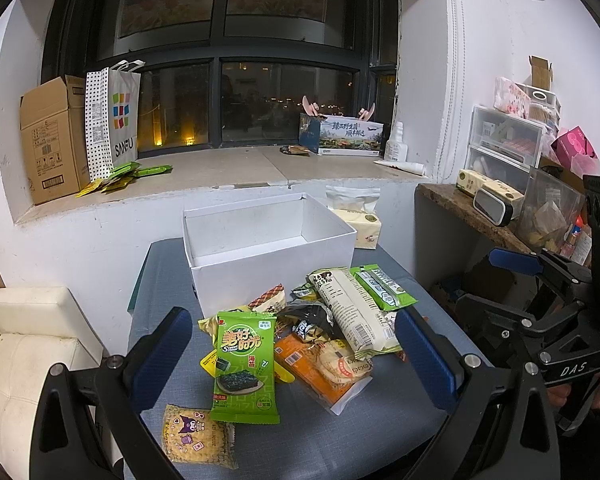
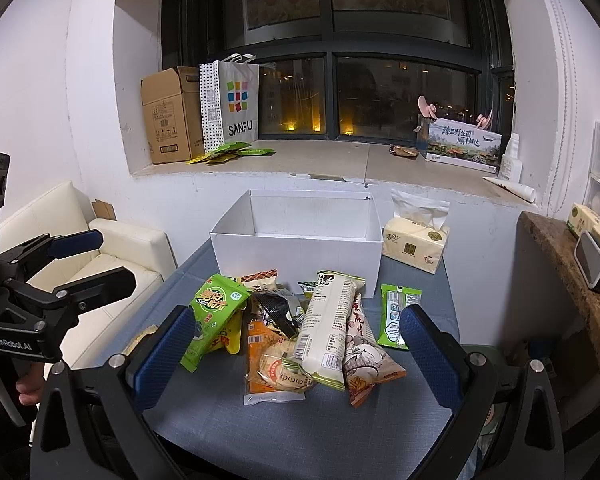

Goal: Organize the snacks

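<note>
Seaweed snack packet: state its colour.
Bright green seaweed snack packet, clearest in the left wrist view.

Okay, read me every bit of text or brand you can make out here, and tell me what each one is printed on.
"SANFU": white paper bag on the windowsill.
"DAS": right gripper body, seen from the left wrist.
"GenRobot.AI": left gripper body, seen from the right wrist.
"美好时光": green seaweed packet.
Barcodes, small print on the other snacks, the cardboard box: too small to read.
</note>
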`<action>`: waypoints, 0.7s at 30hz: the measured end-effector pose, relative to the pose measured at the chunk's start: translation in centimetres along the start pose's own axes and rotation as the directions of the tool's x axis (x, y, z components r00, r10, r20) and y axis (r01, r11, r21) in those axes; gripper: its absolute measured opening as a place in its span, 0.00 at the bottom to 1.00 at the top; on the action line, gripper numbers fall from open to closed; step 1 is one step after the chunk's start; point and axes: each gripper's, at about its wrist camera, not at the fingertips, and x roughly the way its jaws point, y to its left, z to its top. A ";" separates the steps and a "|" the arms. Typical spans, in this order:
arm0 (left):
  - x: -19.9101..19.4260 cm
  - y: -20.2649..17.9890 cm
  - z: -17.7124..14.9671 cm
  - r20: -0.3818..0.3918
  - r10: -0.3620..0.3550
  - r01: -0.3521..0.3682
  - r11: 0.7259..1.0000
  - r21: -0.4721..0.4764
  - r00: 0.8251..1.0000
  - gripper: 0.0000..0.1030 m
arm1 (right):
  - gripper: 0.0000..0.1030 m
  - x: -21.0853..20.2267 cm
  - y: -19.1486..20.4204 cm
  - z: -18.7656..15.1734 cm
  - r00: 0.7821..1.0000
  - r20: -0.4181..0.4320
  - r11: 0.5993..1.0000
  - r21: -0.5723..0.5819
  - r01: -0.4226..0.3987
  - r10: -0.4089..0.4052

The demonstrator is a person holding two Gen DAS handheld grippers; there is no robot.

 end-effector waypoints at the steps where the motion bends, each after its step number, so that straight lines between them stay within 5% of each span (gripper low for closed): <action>1: 0.0 0.1 0.0 -0.001 -0.001 0.001 1.000 0.000 1.000 1.00 | 1.00 0.0 0.0 0.0 1.000 0.000 1.000 -0.001 0.000 0.000; 21: 0.0 0.7 0.1 0.016 -0.002 0.002 1.000 -0.022 1.000 1.00 | 1.00 0.2 0.0 -0.1 1.000 -0.010 1.000 -0.002 0.003 -0.003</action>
